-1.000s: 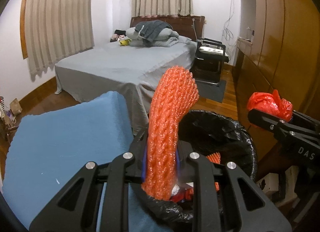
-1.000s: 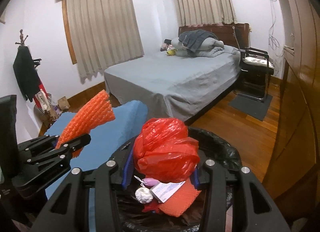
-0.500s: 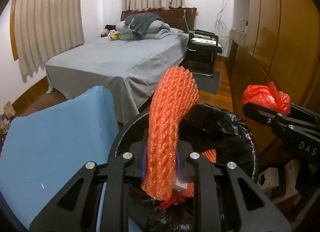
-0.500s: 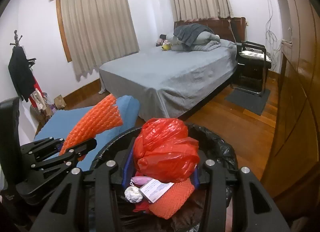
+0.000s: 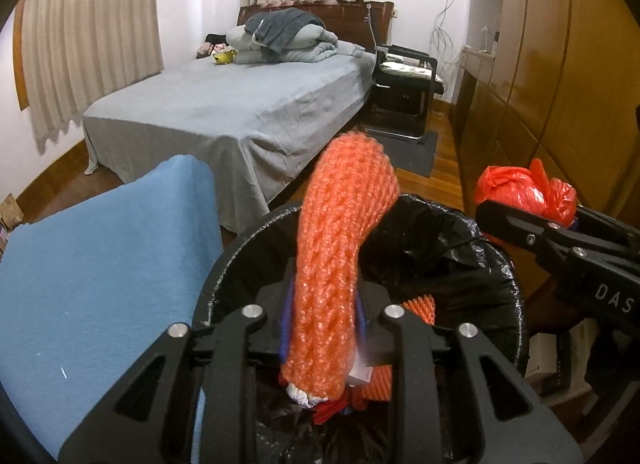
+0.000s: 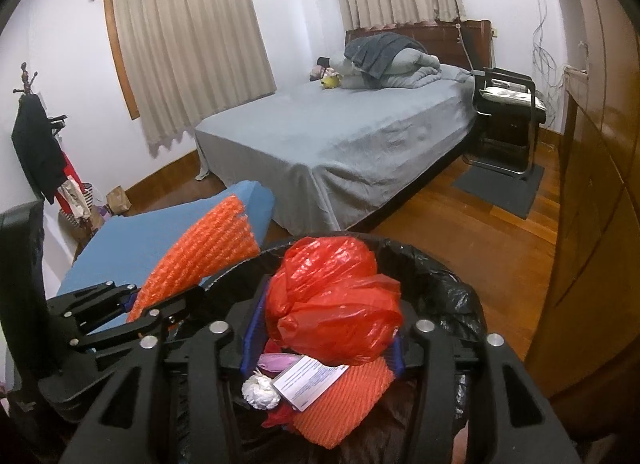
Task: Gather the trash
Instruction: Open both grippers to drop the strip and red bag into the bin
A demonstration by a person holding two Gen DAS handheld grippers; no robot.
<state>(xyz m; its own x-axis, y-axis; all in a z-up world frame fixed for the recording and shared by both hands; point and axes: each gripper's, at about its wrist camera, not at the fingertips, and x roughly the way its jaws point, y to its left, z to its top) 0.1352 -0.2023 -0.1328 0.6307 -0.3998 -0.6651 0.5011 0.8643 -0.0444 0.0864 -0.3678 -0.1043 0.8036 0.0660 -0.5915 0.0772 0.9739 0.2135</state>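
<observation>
My left gripper (image 5: 322,322) is shut on an orange foam net sleeve (image 5: 340,248) that stands upright above the black-lined trash bin (image 5: 460,260). My right gripper (image 6: 322,328) is shut on a crumpled red plastic bag (image 6: 336,304), also above the bin (image 6: 452,296). Inside the bin lie another orange foam net (image 6: 344,404), a white label card (image 6: 308,380) and a white wad (image 6: 260,392). The right gripper with the red bag (image 5: 520,191) shows at the right in the left wrist view; the left gripper with the sleeve (image 6: 204,248) shows at the left in the right wrist view.
A blue cushion (image 5: 96,264) lies left of the bin. A grey bed (image 6: 344,135) stands beyond, with a black chair (image 6: 508,119) beside it. A wooden wardrobe (image 6: 592,191) runs along the right. A coat rack (image 6: 36,143) stands at the far left.
Both grippers have moved forward and to the right with their loads, from beside the blue cushion to over the bin's opening. More of the bin's contents shows now.
</observation>
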